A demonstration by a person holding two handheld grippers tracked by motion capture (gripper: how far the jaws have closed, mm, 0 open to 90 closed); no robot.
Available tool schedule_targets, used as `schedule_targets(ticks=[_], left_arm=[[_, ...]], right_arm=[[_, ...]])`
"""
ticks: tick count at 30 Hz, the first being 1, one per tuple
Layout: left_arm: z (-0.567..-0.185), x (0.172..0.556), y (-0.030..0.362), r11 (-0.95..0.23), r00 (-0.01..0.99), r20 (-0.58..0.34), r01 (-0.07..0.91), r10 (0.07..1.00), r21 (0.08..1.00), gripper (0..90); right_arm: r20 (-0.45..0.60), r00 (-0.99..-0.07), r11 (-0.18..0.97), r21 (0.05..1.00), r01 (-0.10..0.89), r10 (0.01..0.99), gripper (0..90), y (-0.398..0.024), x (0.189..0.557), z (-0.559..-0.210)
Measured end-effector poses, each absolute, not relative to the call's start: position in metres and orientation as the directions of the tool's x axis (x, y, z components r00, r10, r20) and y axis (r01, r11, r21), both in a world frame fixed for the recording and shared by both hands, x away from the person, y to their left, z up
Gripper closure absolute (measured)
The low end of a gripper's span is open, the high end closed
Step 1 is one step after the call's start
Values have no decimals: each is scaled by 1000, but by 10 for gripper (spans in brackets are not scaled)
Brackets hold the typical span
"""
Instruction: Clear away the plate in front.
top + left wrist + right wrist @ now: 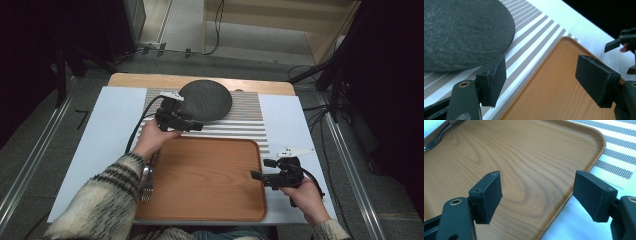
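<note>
The left tongs [192, 125] are gaping wide and empty just beside the round grey mat [206, 100], lying on the striped mat [250, 120]. The right tongs [262, 169] are gaping empty over the tray's [200, 180] right edge.

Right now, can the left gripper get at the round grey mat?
Probably yes. The left gripper hangs open beside the round grey mat on the striped placemat, with nothing between its jaws and the mat's near edge.
</note>
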State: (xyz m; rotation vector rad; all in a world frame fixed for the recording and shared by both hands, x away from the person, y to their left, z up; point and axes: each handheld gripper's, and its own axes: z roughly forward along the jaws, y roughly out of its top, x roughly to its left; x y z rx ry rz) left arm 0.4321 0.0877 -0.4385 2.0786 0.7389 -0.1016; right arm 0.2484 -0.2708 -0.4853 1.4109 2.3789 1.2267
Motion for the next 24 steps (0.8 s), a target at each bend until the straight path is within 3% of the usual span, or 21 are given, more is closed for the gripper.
schedule_targets(ticks=[24], left_arm=[[-451, 489, 57, -466, 815, -268, 527, 513, 710, 249]], right_arm=[[292, -582, 253, 691, 677, 759, 216, -267, 255, -485]])
